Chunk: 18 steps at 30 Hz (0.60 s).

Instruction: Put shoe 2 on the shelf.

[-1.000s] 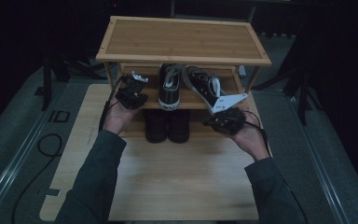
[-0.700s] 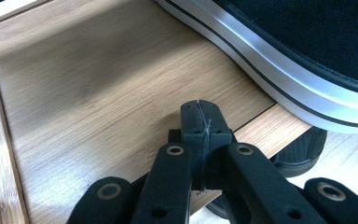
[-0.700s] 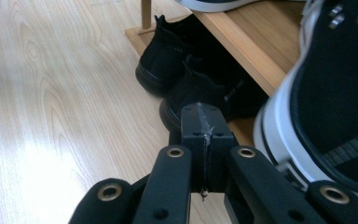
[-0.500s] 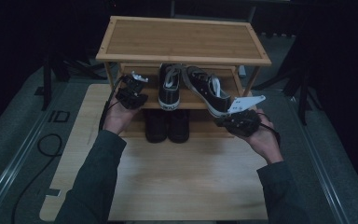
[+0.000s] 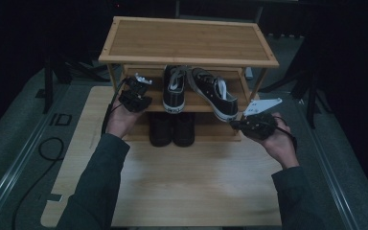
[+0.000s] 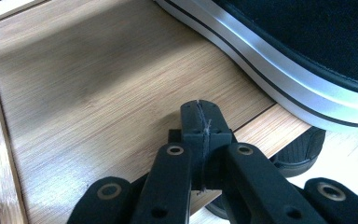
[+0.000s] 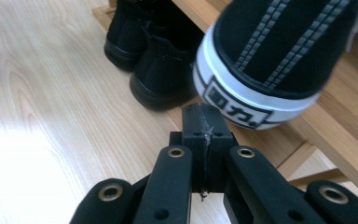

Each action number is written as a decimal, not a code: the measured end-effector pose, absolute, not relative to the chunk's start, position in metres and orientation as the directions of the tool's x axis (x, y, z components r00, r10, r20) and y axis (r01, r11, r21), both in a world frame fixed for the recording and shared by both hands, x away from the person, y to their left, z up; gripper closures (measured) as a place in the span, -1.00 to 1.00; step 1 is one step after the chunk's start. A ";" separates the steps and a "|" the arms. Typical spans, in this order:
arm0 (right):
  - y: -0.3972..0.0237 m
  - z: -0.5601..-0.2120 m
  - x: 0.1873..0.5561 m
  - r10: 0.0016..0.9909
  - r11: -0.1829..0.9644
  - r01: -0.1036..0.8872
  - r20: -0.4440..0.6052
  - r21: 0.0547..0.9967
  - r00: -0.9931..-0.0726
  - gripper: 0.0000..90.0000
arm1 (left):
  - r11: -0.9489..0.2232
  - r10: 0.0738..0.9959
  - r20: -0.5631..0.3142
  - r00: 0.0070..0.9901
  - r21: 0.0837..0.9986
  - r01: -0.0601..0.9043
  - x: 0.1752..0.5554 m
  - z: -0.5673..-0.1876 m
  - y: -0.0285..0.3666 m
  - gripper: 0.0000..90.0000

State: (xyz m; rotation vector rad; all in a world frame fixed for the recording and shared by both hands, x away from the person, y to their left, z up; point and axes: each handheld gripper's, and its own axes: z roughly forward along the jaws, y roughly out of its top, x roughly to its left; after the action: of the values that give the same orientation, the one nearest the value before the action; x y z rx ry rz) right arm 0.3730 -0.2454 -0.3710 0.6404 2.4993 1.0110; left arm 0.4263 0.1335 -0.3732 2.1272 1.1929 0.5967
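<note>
On rack's middle shelf, left gripper sits clenched, empty, beside one sneaker; right gripper clenched, empty, near skewed sneaker's heel.

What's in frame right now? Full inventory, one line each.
shoe rack: 1, light bamboo, far end of the board, three tiers.
sneakers: 2, black canvas with white soles, middle shelf; the right one sits angled, heel past the shelf edge.
black shoes: 2, all black, side by side under the middle shelf.
wooden board: 1, light wood, under the rack.
cable: 1, black, on the grey floor at left.
left hand-held gripper: 1, black, shut, at the middle shelf's left end.
right hand-held gripper: 1, black, shut, empty, near the angled sneaker's heel.
</note>
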 end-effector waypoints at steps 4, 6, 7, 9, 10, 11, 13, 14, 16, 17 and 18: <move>-0.249 -0.372 0.376 0.551 0.645 0.281 -0.178 0.711 -0.815 1.00 | -0.399 0.867 0.083 0.491 0.705 0.587 0.426 -0.373 0.134 1.00; -0.250 -0.372 0.377 0.560 0.649 0.289 -0.185 0.704 -0.808 1.00 | -0.400 0.867 0.083 0.491 0.705 0.586 0.426 -0.373 0.134 1.00; -0.251 -0.373 0.377 0.563 0.644 0.289 -0.183 0.708 -0.806 1.00 | -0.399 0.867 0.082 0.492 0.705 0.586 0.426 -0.373 0.134 1.00; -0.251 -0.373 0.378 0.562 0.639 0.289 -0.177 0.713 -0.808 1.00 | -0.399 0.868 0.083 0.490 0.705 0.586 0.426 -0.373 0.134 1.00; -0.252 -0.373 0.378 0.562 0.638 0.289 -0.176 0.714 -0.808 1.00 | -0.399 0.868 0.083 0.490 0.705 0.586 0.426 -0.373 0.134 1.00; -0.252 -0.372 0.378 0.565 0.634 0.291 -0.172 0.716 -0.807 1.00 | -0.399 0.868 0.084 0.489 0.705 0.587 0.426 -0.373 0.134 1.00; -0.252 -0.372 0.377 0.567 0.631 0.291 -0.171 0.719 -0.806 1.00 | -0.399 0.868 0.084 0.489 0.705 0.587 0.426 -0.373 0.134 1.00; -0.251 -0.371 0.377 0.565 0.633 0.287 -0.175 0.719 -0.807 1.00 | -0.401 0.868 0.087 0.488 0.703 0.587 0.426 -0.373 0.133 1.00; -0.248 -0.371 0.377 0.562 0.630 0.284 -0.172 0.722 -0.809 1.00 | -0.402 0.869 0.088 0.488 0.702 0.588 0.426 -0.373 0.133 1.00; -0.247 -0.371 0.376 0.559 0.629 0.281 -0.171 0.725 -0.811 1.00 | -0.402 0.868 0.087 0.489 0.701 0.589 0.426 -0.373 0.133 1.00; -0.246 -0.370 0.376 0.554 0.629 0.276 -0.170 0.727 -0.815 1.00 | -0.401 0.868 0.086 0.489 0.702 0.589 0.426 -0.373 0.133 1.00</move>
State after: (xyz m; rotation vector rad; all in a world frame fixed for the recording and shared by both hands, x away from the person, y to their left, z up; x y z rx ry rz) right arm 0.3763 -0.2461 -0.3702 0.6608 2.4739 1.0118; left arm 0.4264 0.1331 -0.3730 2.1303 1.1945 0.5979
